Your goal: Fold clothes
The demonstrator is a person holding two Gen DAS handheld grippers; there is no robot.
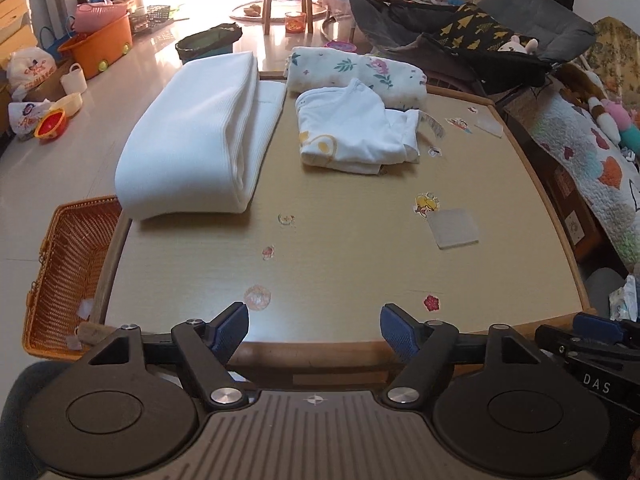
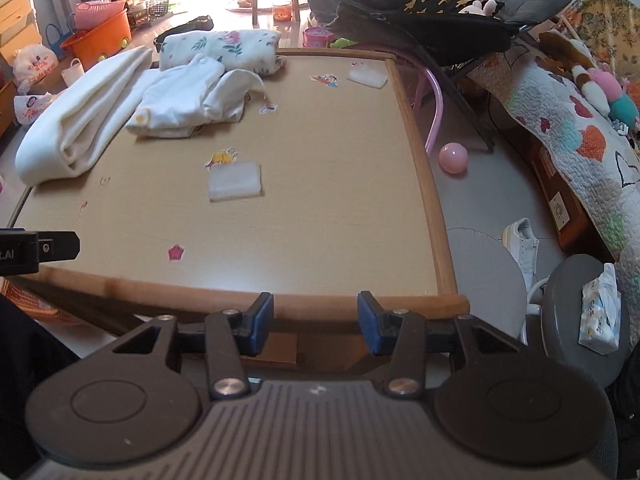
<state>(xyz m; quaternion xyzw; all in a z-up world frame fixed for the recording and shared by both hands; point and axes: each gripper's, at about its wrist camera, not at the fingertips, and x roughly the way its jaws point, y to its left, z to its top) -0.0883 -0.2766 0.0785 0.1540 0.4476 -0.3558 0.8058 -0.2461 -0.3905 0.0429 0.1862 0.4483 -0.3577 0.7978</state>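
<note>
Left wrist view: left gripper [image 1: 314,330] fingers wide apart, holding nothing.

At nine o'clock, the wicker basket [image 1: 60,272] is half hidden behind the surface [image 1: 340,240]. At three o'clock, the right gripper [image 1: 592,336] is cut off by the edge.

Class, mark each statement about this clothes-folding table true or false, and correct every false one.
1. Both grippers hold clothing. False: the left gripper and right gripper are open and empty.
2. The large white folded cloth lies on the table. True.
3. The wicker basket stands on the tabletop. False: it sits beside the table, off its edge.
4. The small white garment touches the floral cloth. True.
5. A pink ball lies on the floor. True.
</note>
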